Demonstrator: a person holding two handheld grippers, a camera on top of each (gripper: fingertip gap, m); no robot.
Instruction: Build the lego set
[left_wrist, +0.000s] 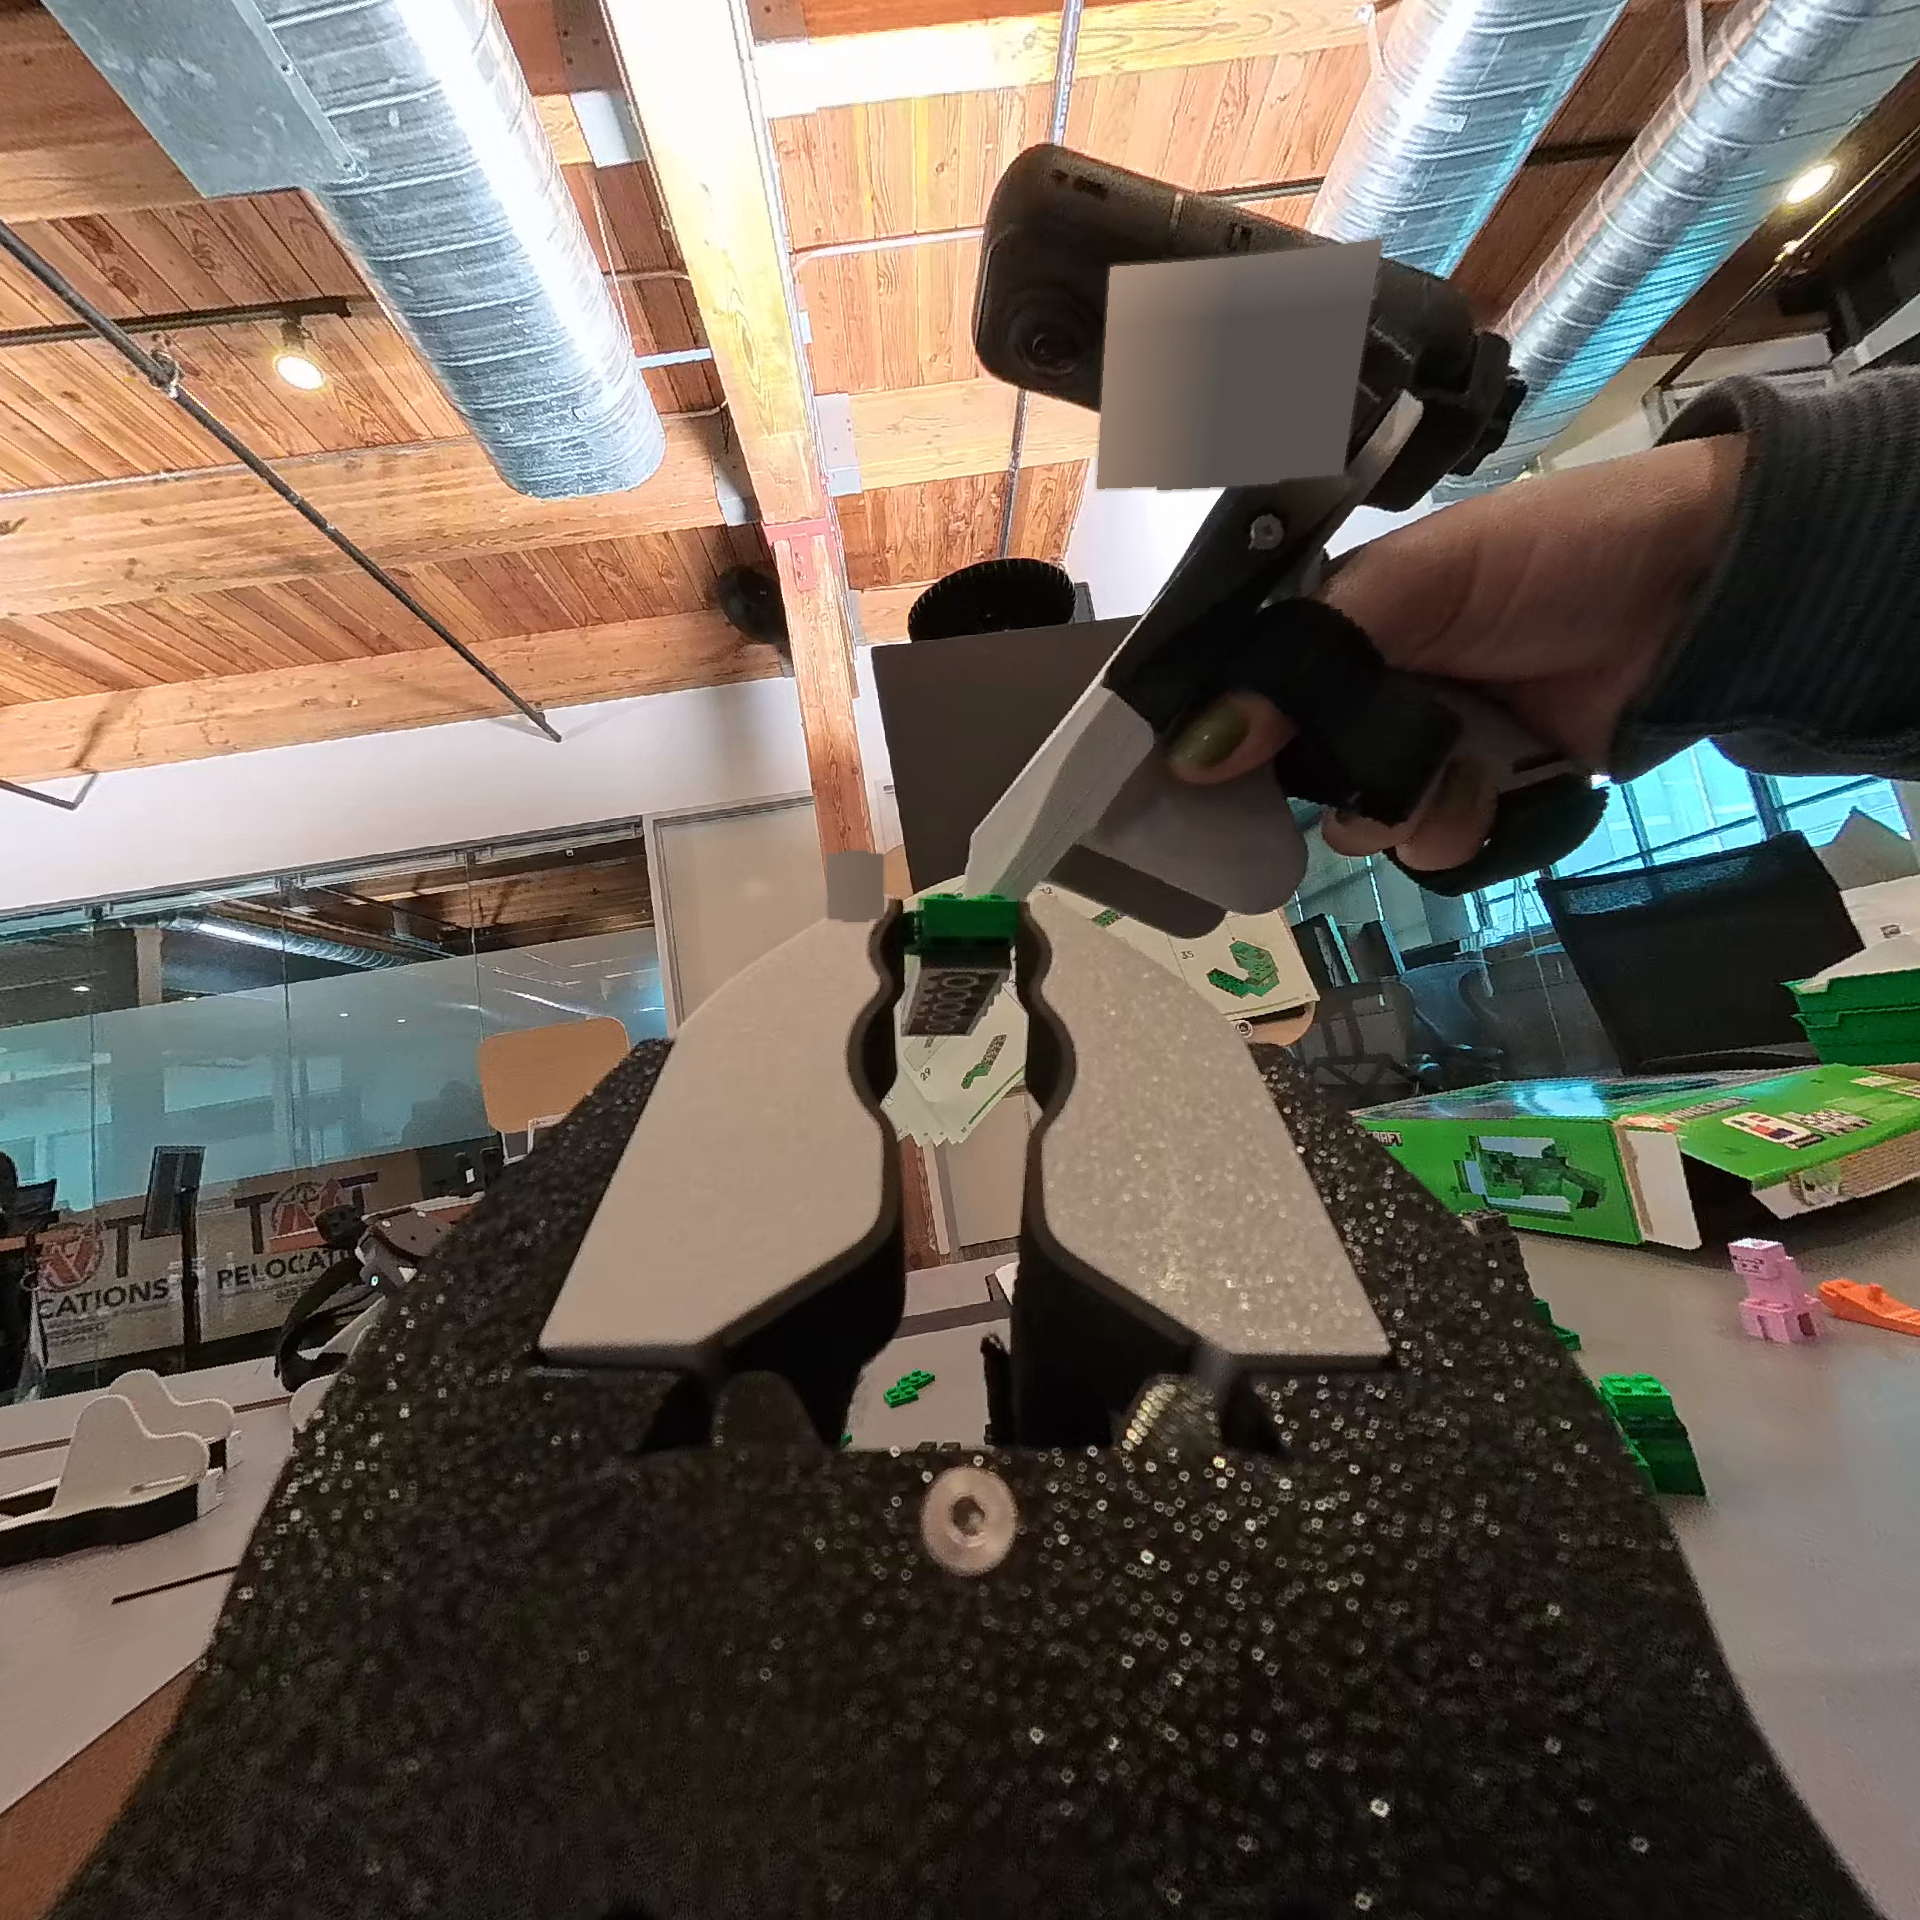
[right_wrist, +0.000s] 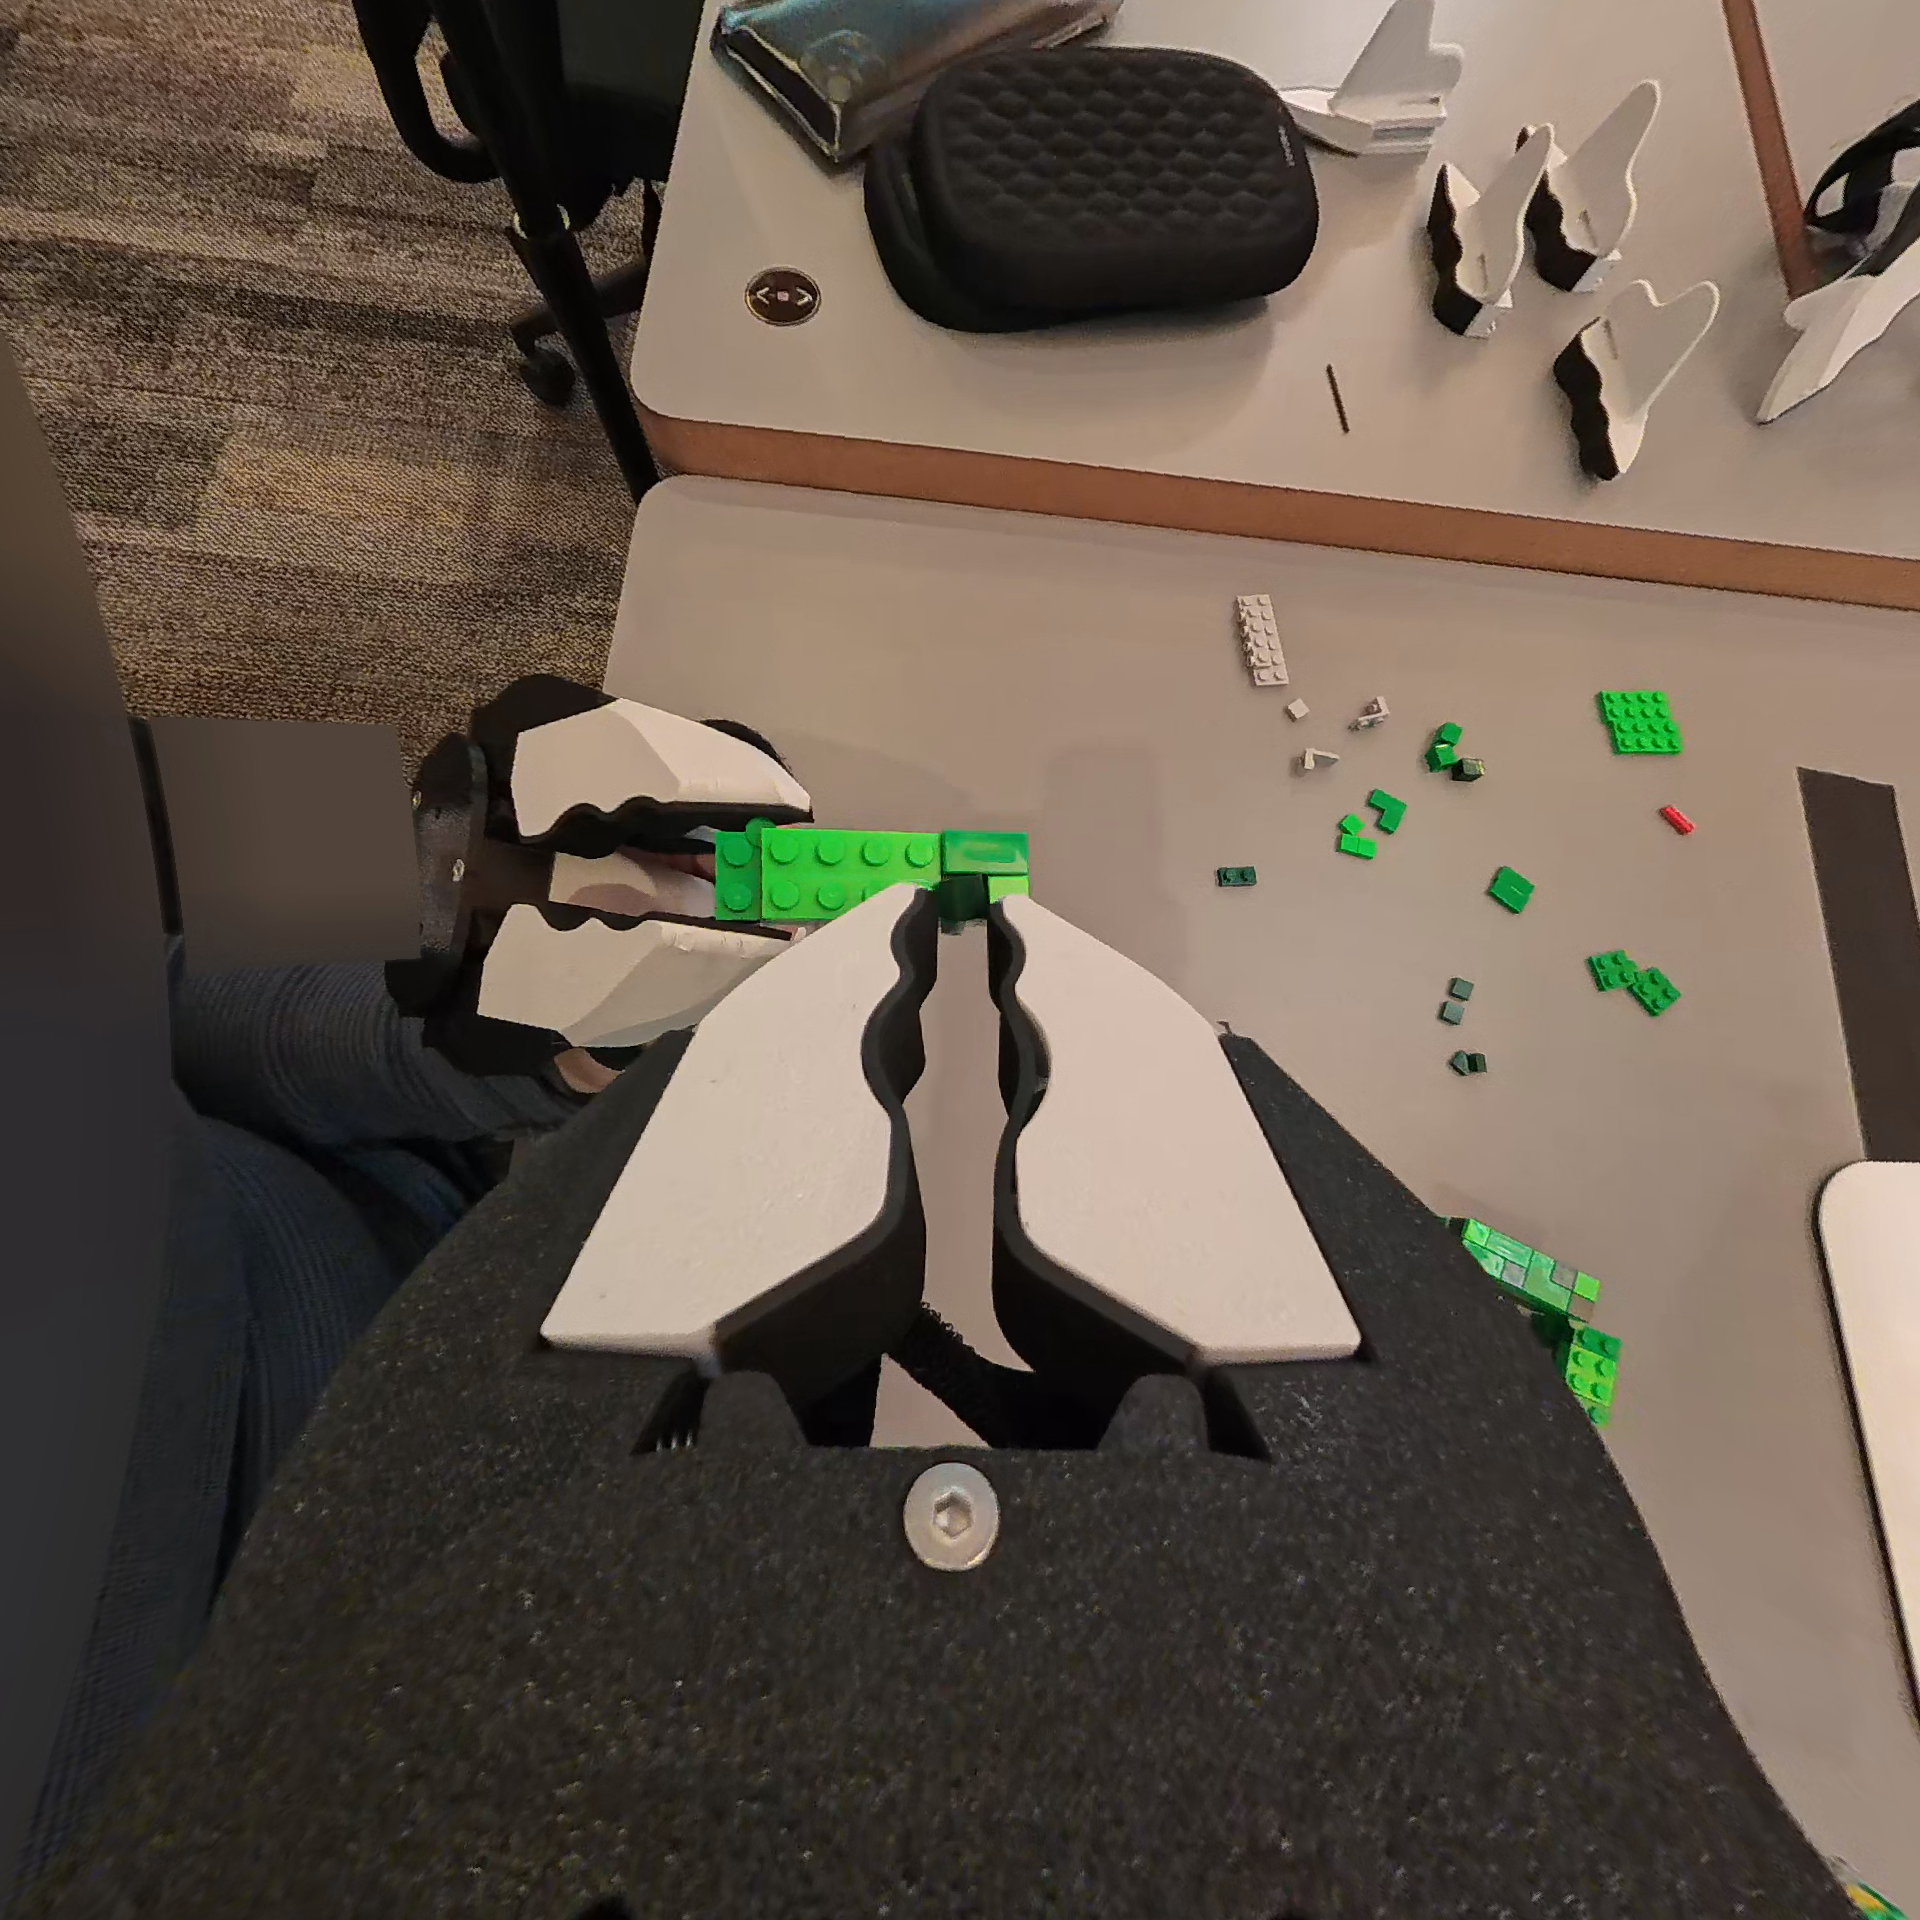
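Gripping green assembly (right_wrist: 868, 873) — both grippers.

A bright green lego assembly (right_wrist: 868, 871), studs up, is held level above the grey table (right_wrist: 935, 665), clamped at one end by the left gripper (right_wrist: 753, 868) and at its smooth-tiled end by the right gripper (right_wrist: 956, 909); loose green pieces (right_wrist: 1507, 890) lie scattered beyond the right gripper's tips.

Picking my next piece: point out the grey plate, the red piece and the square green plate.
grey plate (right_wrist: 1261, 641), right wrist view, studded top.
red piece (right_wrist: 1676, 820), right wrist view, middle.
square green plate (right_wrist: 1640, 721), right wrist view, studded top.
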